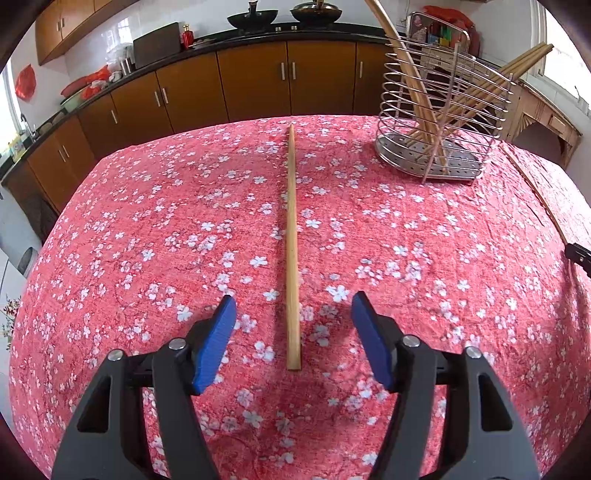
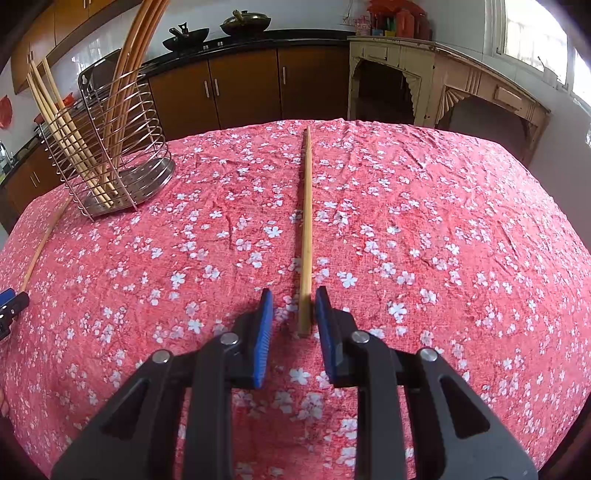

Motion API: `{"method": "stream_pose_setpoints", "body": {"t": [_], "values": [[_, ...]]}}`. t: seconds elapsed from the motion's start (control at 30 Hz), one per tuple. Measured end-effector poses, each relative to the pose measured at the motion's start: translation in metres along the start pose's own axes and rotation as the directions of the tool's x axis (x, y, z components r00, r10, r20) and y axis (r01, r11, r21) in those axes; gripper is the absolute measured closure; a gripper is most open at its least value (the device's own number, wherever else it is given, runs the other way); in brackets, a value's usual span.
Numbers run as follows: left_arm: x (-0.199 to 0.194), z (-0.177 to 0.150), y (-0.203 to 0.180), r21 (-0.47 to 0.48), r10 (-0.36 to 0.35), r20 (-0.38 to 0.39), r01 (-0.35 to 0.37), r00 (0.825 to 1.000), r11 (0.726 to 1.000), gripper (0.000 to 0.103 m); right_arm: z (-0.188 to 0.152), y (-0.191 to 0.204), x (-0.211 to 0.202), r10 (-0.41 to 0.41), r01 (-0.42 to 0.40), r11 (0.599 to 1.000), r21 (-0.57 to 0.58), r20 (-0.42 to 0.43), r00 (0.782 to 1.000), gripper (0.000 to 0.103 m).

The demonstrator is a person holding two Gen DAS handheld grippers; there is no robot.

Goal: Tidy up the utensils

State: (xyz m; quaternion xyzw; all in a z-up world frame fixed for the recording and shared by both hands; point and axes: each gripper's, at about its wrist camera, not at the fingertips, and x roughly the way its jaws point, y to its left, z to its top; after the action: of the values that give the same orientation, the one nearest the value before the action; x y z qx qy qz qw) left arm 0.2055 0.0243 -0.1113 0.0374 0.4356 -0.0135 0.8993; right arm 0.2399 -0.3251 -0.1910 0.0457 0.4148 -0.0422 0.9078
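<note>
Two handheld grippers with black arms and blue pads work over a table covered in a red cloth with white blossoms. In the left wrist view, nearest the camera, the left gripper has its pads spread wide, one on each side of the near end of a long, pale wooden chopstick; neither pad touches it. That chopstick lies flat on the cloth and runs straight away towards the far edge. In the right wrist view, the right gripper has its pads drawn in much closer around the near end of a second pale wooden chopstick, which also lies flat, pointing away. The right pad sits against the stick or just beside it, while a clear gap stays on the left, so the stick is not clamped. Farther back, between the two chopsticks, stands a silver wire utensil holder with a perforated metal base, holding several more wooden chopsticks that lean out over its rim. Beyond the table runs a row of brown kitchen cabinets under a black counter, with two dark woks on top.
</note>
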Motion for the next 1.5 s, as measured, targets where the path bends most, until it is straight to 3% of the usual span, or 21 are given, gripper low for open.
{"method": "stream_pose_setpoints", "body": {"t": [0.07,0.17,0.23,0.3,0.4,0.6,0.87,1.13,1.5], "values": [[-0.002,-0.002,-0.001,0.0,-0.002,0.0,0.002,1.0,1.0,0.042,0.0,-0.002,0.0,0.001,-0.001,1.0,0.002,0.0,1.0,0.079],[-0.005,-0.004,-0.002,0.007,-0.013,0.004,0.013,1.0,1.0,0.051,-0.001,-0.003,-0.002,0.003,-0.003,1.0,0.005,0.0,1.0,0.078],[-0.008,-0.006,-0.005,0.017,-0.03,0.008,0.03,1.0,0.999,0.064,-0.002,-0.004,-0.002,0.002,-0.002,1.0,0.011,0.0,1.0,0.08],[-0.01,-0.007,-0.007,0.024,-0.033,0.01,0.033,0.999,0.999,0.084,-0.004,-0.006,-0.004,-0.003,0.003,1.0,0.025,0.001,1.0,0.085],[-0.012,-0.009,-0.005,0.013,-0.05,0.01,0.049,0.999,0.999,0.095,-0.005,-0.014,-0.005,0.01,-0.01,0.998,0.055,0.002,1.0,0.094],[-0.017,-0.016,0.001,0.005,-0.065,0.013,0.065,0.998,0.998,0.096,-0.008,-0.02,-0.009,0.032,-0.032,0.997,0.075,0.011,0.999,0.095],[-0.052,-0.014,0.02,-0.026,-0.076,0.114,0.08,0.991,0.996,0.096,-0.009,-0.027,-0.053,0.008,-0.018,0.998,0.066,0.16,0.987,0.095],[-0.111,0.017,0.04,-0.07,-0.067,0.318,0.094,0.946,0.993,0.096,0.015,-0.024,-0.121,-0.006,-0.011,0.999,0.045,0.372,0.928,0.096],[-0.152,0.051,0.051,-0.105,-0.037,0.464,0.096,0.885,0.99,0.096,0.051,-0.019,-0.163,0.027,-0.048,0.998,0.03,0.497,0.867,0.096]]}}
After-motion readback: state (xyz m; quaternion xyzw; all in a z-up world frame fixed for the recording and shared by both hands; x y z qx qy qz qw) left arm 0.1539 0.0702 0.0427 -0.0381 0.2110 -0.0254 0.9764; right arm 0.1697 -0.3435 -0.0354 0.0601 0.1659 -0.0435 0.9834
